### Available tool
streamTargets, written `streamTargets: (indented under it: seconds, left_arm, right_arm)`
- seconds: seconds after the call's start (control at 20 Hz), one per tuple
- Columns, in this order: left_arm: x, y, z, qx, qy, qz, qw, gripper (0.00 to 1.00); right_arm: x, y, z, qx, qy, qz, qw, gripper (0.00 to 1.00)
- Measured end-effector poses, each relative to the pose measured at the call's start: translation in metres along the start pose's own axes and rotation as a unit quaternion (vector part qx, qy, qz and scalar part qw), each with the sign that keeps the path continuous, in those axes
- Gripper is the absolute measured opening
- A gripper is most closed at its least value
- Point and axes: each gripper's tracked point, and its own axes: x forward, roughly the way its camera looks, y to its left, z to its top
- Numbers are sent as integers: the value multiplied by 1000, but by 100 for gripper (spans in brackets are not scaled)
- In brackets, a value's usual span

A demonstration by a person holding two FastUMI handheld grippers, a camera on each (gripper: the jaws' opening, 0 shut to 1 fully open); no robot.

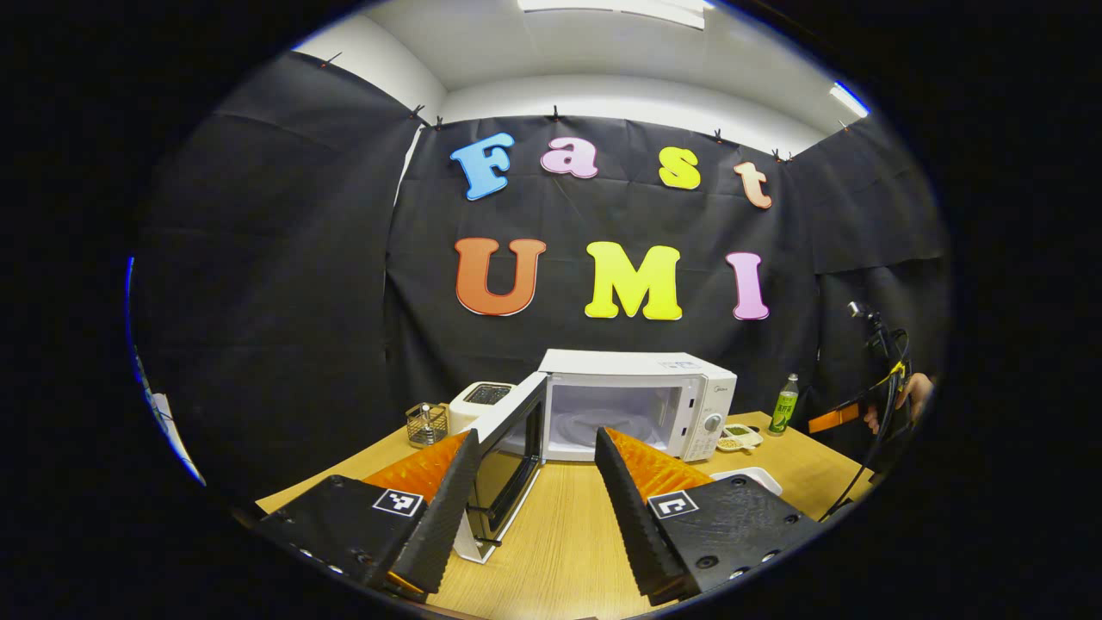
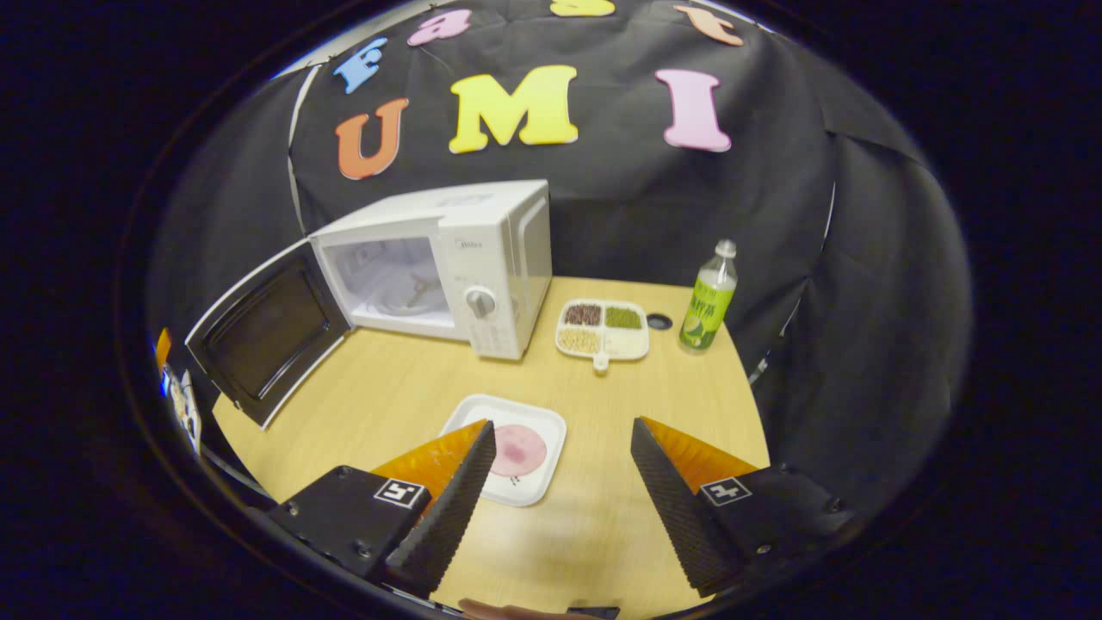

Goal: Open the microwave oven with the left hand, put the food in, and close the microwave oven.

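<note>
Microwave oven: we record a white box-shaped unit at the back of the wooden bench, its dark-windowed door swung wide open to the side and its pale cavity exposed, a dial on the front panel.

Food: a flat, round pink item on a white square plate with rounded corners, lying on the bench in front of the oven and apart from it.

Left tongs: we see them held low over the bench, pointing at the open cavity, fingers spread apart and holding nothing, the inner faces ribbed.

Right tongs: raised above the bench and tilted down, fingers apart and empty; the plate lies just beyond the left finger.

Other items: a white four-compartment tray of dark, green and pale grains beside the oven; a green-labelled plastic bottle upright near it; a white toaster and a small wire holder on the oven's far side.
</note>
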Motion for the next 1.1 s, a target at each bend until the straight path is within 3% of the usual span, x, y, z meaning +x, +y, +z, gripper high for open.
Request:
streamTargets:
  seconds: [0.15, 0.2, 0.25, 0.3, 0.35, 0.4, 0.5, 0.55, 0.65, 0.7, 0.75, 0.8, 0.9, 1.1]
  left_arm:
    - [13, -13, 1, 11, 3, -5, 1000, 82]
    - [17, -18, 2, 11, 2, -8, 1000, 83]
    - [20, -23, 2, 12, 0, -12, 1000, 84]
    - [24, -27, 2, 14, 0, -14, 1000, 86]
    - [28, -29, 3, 14, -4, -14, 1000, 88]
    - [30, -32, 5, 11, -7, -13, 1000, 89]
    - [35, -39, 6, 7, -11, -19, 1000, 92]
    - [37, -40, 6, 7, -11, -20, 1000, 94]
    - [40, -41, 5, 11, -7, -18, 1000, 95]
    - [40, -39, 5, 15, -5, -14, 1000, 95]
    - [40, -37, 5, 19, -4, -9, 1000, 95]
    - [39, -36, 7, 20, -5, -3, 1000, 95]
    - [37, -38, 8, 14, -3, -5, 1000, 95]
    - [30, -43, 18, -10, -9, -27, 1000, 95]
  right_arm:
    - [31, -2, -37, 30, 97, 35, 994, 100]
    - [44, -1, -46, 43, 127, 43, 990, 87]
    - [56, -2, -56, 61, 156, 47, 985, 86]
    - [66, -2, -63, 75, 176, 52, 980, 94]
    - [77, 0, -71, 87, 198, 59, 975, 93]
    - [85, 2, -76, 99, 217, 66, 969, 78]
    - [96, 10, -84, 122, 251, 86, 956, 70]
    - [103, 15, -89, 129, 267, 93, 951, 78]
    - [117, 19, -97, 135, 287, 98, 943, 67]
    - [121, 22, -103, 141, 308, 110, 934, 54]
    - [127, 18, -99, 141, 305, 112, 935, 29]
    - [130, 18, -100, 142, 308, 131, 932, 14]
    - [131, 15, -101, 179, 314, 150, 920, 0]
    - [127, 15, -100, 229, 311, 178, 905, 4]
